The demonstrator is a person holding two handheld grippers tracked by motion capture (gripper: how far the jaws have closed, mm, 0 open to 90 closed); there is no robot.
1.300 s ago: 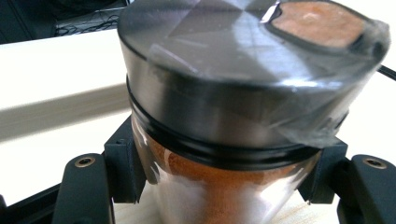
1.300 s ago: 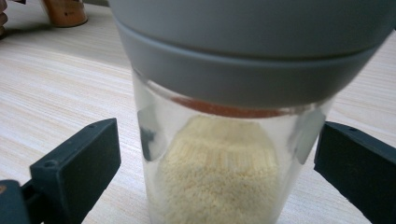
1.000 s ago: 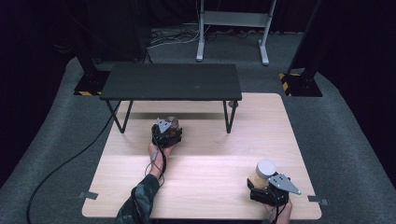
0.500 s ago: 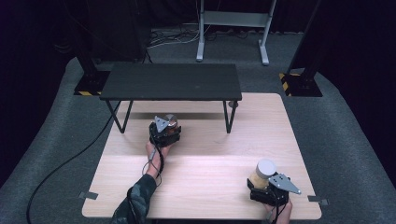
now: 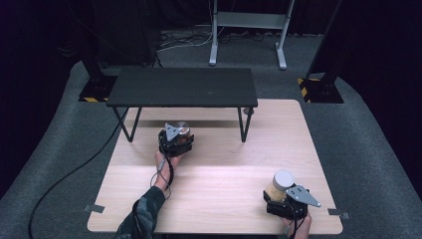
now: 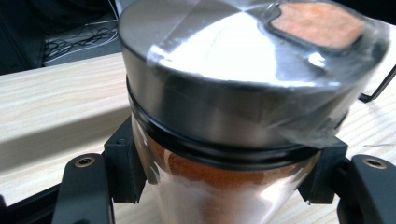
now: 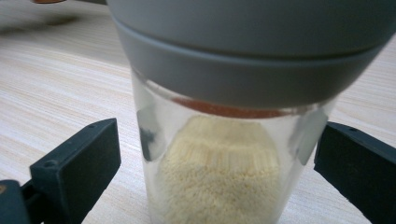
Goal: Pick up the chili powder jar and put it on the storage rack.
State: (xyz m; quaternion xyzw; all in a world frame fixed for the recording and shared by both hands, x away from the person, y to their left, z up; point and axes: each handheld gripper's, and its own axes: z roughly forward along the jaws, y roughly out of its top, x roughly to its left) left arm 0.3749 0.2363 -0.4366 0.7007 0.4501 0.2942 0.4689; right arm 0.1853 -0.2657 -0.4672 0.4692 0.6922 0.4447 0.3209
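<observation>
My left gripper is shut on a glass jar of orange-red powder with a shiny metal lid wrapped in clear film. Its black fingers press on the glass just under the lid. This jar stands just in front of the low black shelf. At the table's near right corner my right gripper stands open around a jar of pale yellow grains with a grey lid. Its fingers stand a little off the glass, with a gap on the left side.
A low black shelf on thin metal legs spans the back of the wooden table. A cable runs off the left edge onto grey carpet. Black stands and a metal frame rise behind the table.
</observation>
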